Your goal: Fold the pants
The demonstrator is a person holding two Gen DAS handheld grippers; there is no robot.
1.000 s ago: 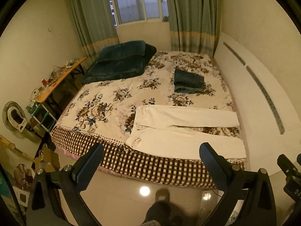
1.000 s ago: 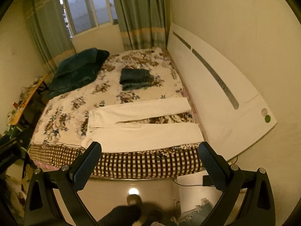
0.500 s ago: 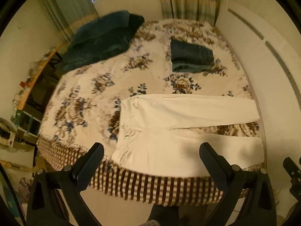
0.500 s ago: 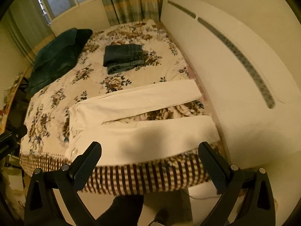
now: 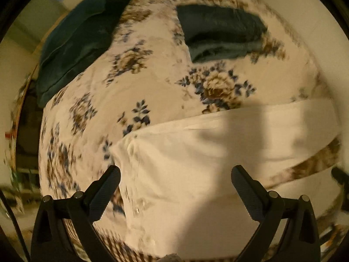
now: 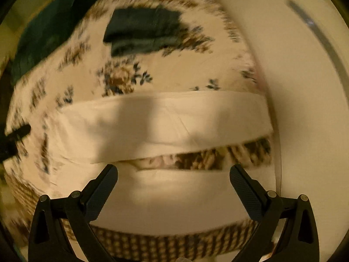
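Note:
White pants (image 5: 196,163) lie flat near the front edge of the floral bed (image 5: 152,83), waist to the left, both legs running right. My left gripper (image 5: 175,187) is open and empty, hovering over the waist end. In the right wrist view the two legs (image 6: 165,122) lie apart with a strip of bedspread between them. My right gripper (image 6: 173,185) is open and empty above the near leg (image 6: 174,196). Both views are blurred.
Folded dark pants (image 5: 220,32) lie further back on the bed, also in the right wrist view (image 6: 144,30). A dark green blanket (image 5: 76,39) sits at the back left. A white headboard (image 6: 305,87) runs along the right side. The checkered bed skirt (image 6: 152,244) marks the near edge.
Both grippers have moved forward and down from across the room to close above the white pants. Both stay open.

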